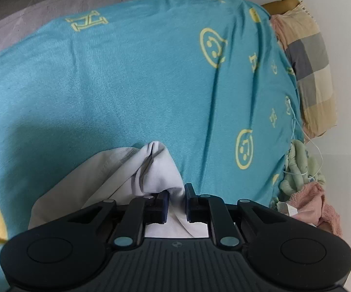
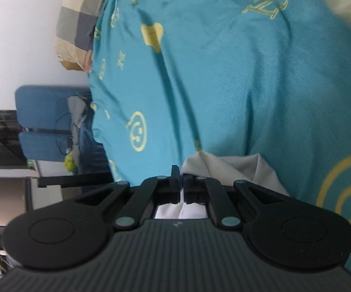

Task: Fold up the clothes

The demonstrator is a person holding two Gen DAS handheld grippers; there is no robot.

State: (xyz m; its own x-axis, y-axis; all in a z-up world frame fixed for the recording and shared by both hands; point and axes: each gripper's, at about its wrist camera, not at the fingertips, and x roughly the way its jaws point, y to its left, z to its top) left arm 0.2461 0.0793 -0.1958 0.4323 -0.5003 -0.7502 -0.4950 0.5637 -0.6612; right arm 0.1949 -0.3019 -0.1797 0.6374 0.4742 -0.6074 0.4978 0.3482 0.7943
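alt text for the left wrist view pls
The left gripper pinches a bunched white garment over a teal blanket printed with yellow smiley faces. A checked pillow and crumpled pink and green cloths lie at its right edge.

White garment (image 1: 156, 170) — its lower part hidden behind my left tool (image 1: 176, 202); blurred pale mass (image 2: 340, 4) cut off at right view's top corner — unidentifiable.
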